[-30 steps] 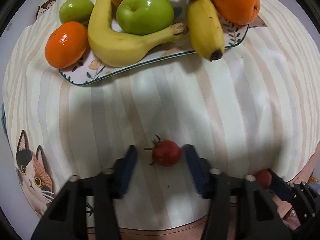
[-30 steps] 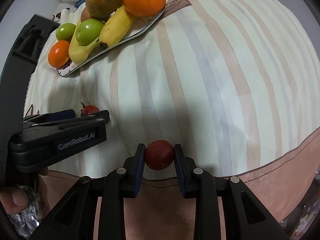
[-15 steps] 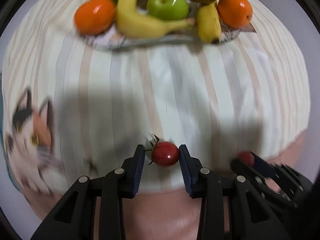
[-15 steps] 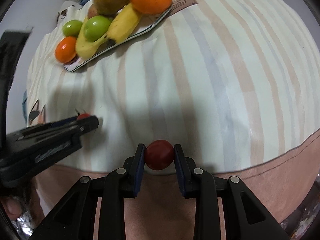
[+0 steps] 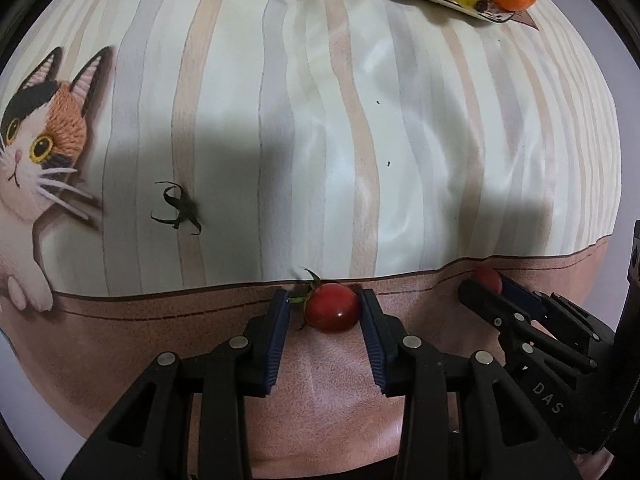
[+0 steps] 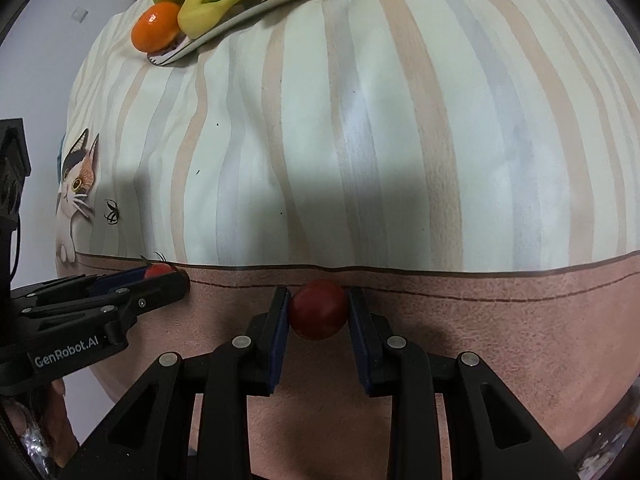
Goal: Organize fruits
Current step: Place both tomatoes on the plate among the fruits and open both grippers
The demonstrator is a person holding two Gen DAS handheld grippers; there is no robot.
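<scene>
Striped cloth [image 5: 320, 120]; two tomatoes: left gripper [image 5: 325, 314] fingers clamp stemmed tomato [image 5: 333, 307]; right gripper [image 6: 318, 314] clamps dark tomato [image 6: 318, 314].

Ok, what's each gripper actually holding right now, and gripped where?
The left gripper holds a stemmed cherry tomato, pads on its round sides. The right gripper pinches a second tomato across its middle.

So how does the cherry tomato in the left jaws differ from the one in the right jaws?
The small red cherry tomato in the left gripper keeps its green stem and looks brighter and glossier; the darker red cherry tomato in the right gripper shows no stem and looks duller. Both are round, red and pinched between blue-padded jaws.
</scene>
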